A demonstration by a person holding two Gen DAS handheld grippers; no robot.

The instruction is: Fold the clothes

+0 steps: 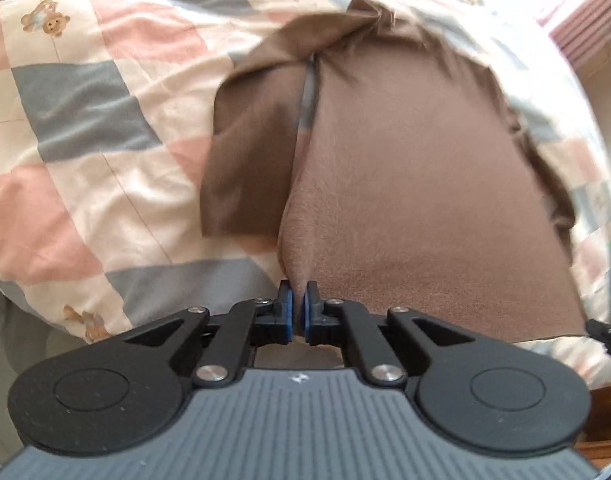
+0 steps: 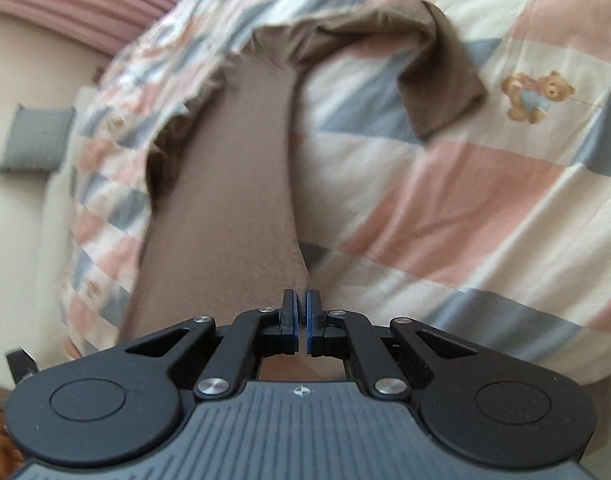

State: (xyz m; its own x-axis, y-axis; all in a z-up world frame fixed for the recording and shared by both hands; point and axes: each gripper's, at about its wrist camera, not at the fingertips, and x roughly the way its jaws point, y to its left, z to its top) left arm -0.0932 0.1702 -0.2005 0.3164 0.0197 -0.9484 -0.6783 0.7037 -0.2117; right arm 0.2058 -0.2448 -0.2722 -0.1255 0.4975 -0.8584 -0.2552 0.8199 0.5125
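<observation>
The soft brown fleecy garment (image 1: pixel 405 184) lies stretched over a checked pink, grey and cream quilt with teddy-bear prints (image 1: pixel 85 120) on the bed, one darker flap folded at the left of centre in the left wrist view. Its long axis runs from the bottom centre toward the upper middle of each frame (both views blur at the far end). The left hand-held gripper (image 1: pixel 298 308) pinches its near edge, jaws narrow; the right hand-held gripper (image 2: pixel 301 314) likewise clamps the cloth (image 2: pixel 225 200).
</observation>
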